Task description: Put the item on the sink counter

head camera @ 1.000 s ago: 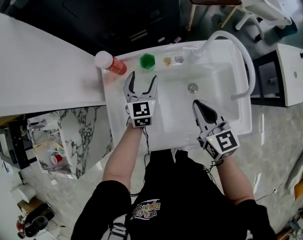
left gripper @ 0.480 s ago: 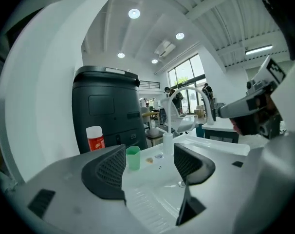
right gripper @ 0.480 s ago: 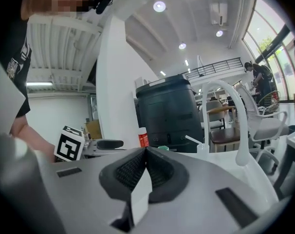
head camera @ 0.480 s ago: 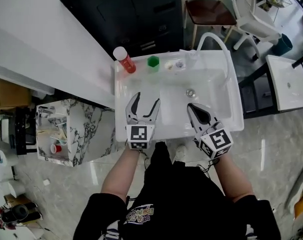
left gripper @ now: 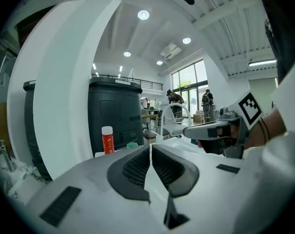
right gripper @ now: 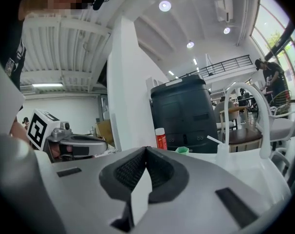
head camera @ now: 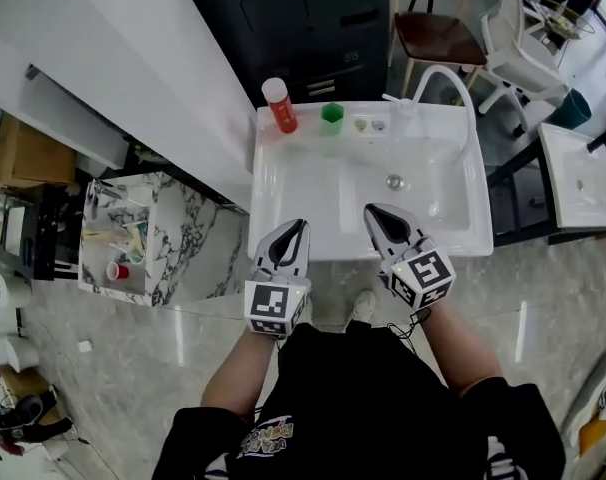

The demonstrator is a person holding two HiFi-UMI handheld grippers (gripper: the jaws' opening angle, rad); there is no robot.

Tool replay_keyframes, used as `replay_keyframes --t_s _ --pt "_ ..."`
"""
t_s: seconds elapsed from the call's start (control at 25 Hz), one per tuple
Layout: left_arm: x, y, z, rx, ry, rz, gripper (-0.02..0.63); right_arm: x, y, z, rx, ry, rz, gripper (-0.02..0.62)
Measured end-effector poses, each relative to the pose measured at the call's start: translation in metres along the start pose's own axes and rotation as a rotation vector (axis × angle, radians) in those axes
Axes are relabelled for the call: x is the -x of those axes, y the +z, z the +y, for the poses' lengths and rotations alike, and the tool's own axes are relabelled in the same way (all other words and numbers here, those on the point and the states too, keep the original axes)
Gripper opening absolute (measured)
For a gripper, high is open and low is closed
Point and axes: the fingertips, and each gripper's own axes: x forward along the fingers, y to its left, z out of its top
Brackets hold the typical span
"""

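Left gripper (head camera: 292, 228) jaws just closed together, nothing caught between, right gripper (head camera: 375, 213) jaws pressed together, red bottle (head camera: 278, 105) and green cup (head camera: 331, 118) set upright on sink counter (head camera: 266, 173), well beyond both jaw tips, cup's contents unseen.

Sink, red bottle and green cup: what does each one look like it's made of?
The sink looks like glazed ceramic or cast resin: it is glossy white with soft highlights. The red bottle is probably plastic, with a shiny red body and a white cap, though it is too small to be sure. The green cup seems to be opaque plastic in an even, bright green.
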Motion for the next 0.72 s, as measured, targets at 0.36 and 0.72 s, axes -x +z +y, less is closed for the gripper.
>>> replay_keyframes --t_s 0.36,0.72 --pt "0.056 -0.017 0.015 0.017 -0.163 0.026 0.025 -0.027 -0.001 0.073 -0.009 -0.067 -0.017 0.054" --pt "0.087 -0.029 0.031 -0.005 -0.309 0.012 0.025 -0.018 -0.016 0.12 -0.036 -0.212 -0.034 0.054"
